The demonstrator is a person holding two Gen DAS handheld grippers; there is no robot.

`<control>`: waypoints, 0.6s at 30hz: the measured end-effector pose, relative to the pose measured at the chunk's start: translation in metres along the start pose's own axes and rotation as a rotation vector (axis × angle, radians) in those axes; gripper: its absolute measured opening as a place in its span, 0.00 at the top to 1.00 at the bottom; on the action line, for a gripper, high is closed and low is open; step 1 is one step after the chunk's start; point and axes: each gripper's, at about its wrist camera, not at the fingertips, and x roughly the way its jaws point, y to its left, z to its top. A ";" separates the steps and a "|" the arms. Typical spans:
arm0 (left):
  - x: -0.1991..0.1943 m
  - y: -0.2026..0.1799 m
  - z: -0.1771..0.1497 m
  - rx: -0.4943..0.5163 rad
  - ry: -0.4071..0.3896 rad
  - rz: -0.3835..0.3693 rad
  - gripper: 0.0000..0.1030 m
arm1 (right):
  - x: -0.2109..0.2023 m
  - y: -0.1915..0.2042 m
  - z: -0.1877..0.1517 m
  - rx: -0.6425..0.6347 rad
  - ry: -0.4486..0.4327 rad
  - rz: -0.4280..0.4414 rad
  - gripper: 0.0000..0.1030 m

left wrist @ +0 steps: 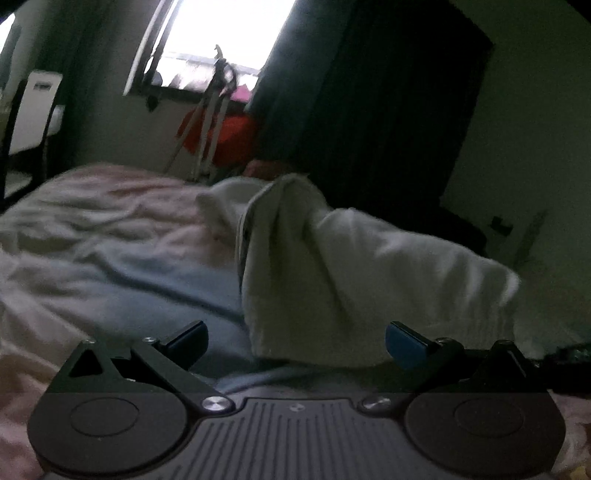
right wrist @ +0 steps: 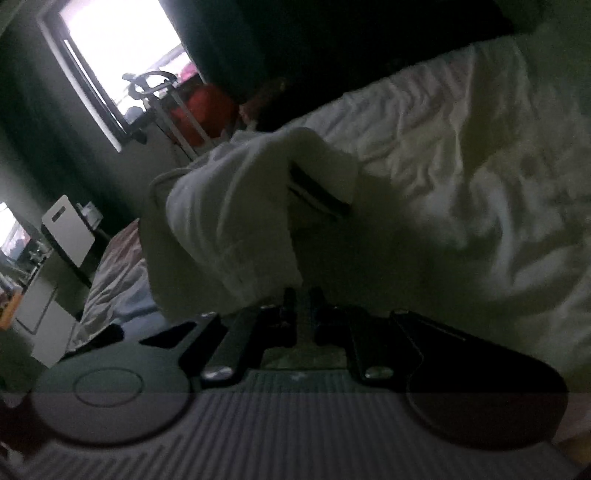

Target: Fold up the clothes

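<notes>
White garment [left wrist: 332, 266] lifted | right claw [right wrist: 303, 306] tilted, pinching it | left claw [left wrist: 295, 339] level, spread

probably a home bedroom: rumpled bed [left wrist: 92, 236], window [left wrist: 221, 33]

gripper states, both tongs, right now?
Left tongs: open, holding nothing; white garment lies just ahead.
Right tongs: nearly closed; a grip on the white garment cannot be told.
</notes>
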 end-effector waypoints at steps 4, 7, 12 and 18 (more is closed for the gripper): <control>0.018 0.010 0.000 -0.049 0.036 0.016 0.00 | -0.001 -0.003 -0.004 0.013 0.052 0.079 0.41; 0.036 0.017 0.003 -0.068 0.067 0.015 0.01 | -0.007 -0.001 -0.005 0.003 0.025 0.158 0.27; 0.071 0.027 0.008 -0.112 0.098 -0.003 0.08 | -0.012 0.017 -0.006 -0.103 -0.033 0.240 0.27; 0.106 0.024 0.001 -0.055 0.107 -0.057 0.33 | 0.022 0.021 -0.009 -0.198 -0.014 0.110 0.27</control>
